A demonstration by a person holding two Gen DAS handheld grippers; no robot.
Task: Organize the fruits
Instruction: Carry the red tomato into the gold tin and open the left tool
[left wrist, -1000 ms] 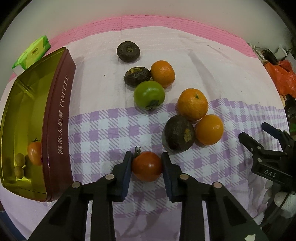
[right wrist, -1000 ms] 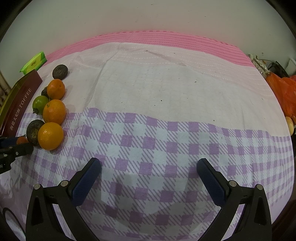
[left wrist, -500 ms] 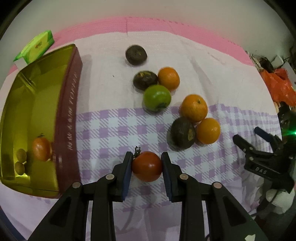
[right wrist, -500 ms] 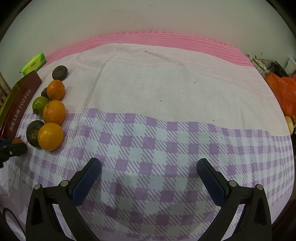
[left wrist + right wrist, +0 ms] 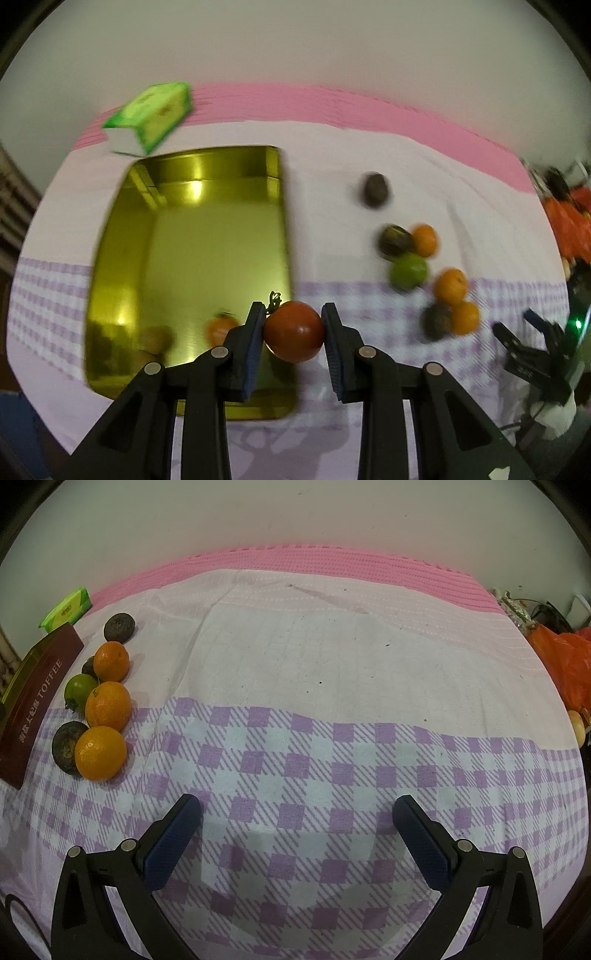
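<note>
One red tomato (image 5: pixel 294 331) clamped in left tongs (image 5: pixel 293 345), over gold tin's (image 5: pixel 110 258) near right rim. Right tongs (image 5: pixel 295 834) agape, idle. Risk: early release, tomato strikes rim, rolls onto cloth; hard squeeze bruises skin.

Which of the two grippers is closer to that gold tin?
Left. The left gripper, clamped on a red tomato, hangs over the gold tin's near right edge. The right gripper waits open over checked cloth, well off to the tin's right.
</note>
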